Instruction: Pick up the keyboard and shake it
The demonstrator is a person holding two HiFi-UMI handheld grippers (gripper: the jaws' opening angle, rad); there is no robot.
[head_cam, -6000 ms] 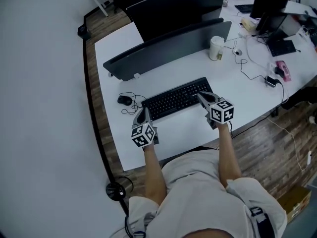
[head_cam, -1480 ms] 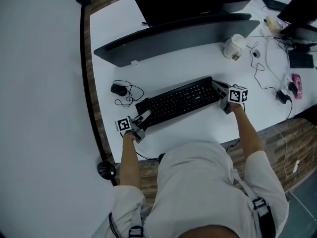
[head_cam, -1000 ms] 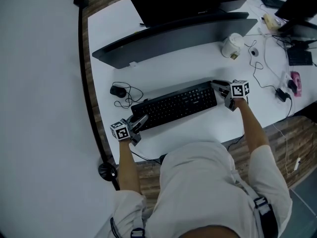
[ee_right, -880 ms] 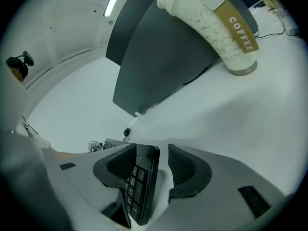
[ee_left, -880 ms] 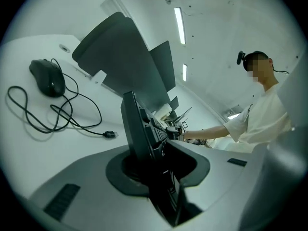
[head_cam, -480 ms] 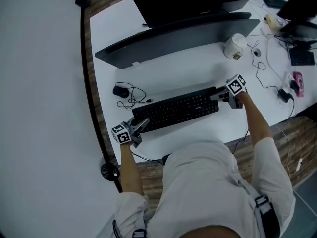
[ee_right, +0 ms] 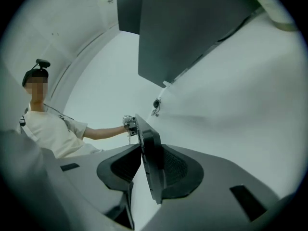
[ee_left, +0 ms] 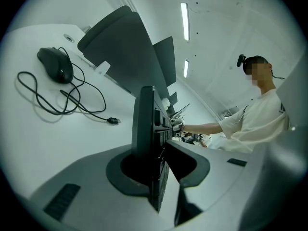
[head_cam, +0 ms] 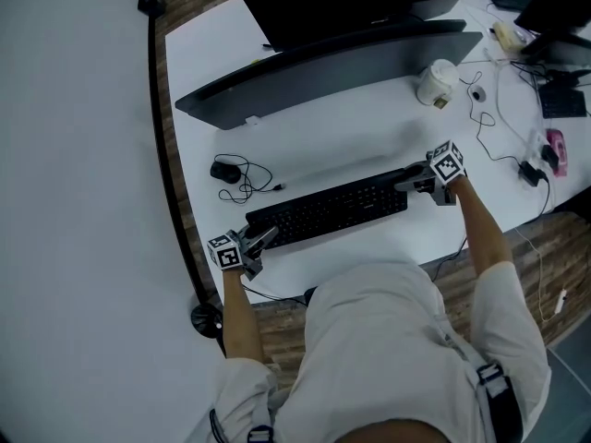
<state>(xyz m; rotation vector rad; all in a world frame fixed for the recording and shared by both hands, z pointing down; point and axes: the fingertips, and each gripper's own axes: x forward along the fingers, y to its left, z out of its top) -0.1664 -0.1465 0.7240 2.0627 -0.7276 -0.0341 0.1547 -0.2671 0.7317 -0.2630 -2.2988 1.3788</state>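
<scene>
Over the white counter (head_cam: 369, 123), the left tool (head_cam: 262, 239) was clamped on the 9 o'clock end of the keyboard (head_cam: 328, 210). The right tool (head_cam: 412, 181), whose jaws had just been closing, pinched the 3 o'clock end, and the board seemed slightly raised. With grips this shallow, I judged that a hard shake could slip one end free and drop it toward the mouse (head_cam: 224, 171) at 10 o'clock. Six seconds earlier both tools had sat along its 6 o'clock edge, near the corners.
</scene>
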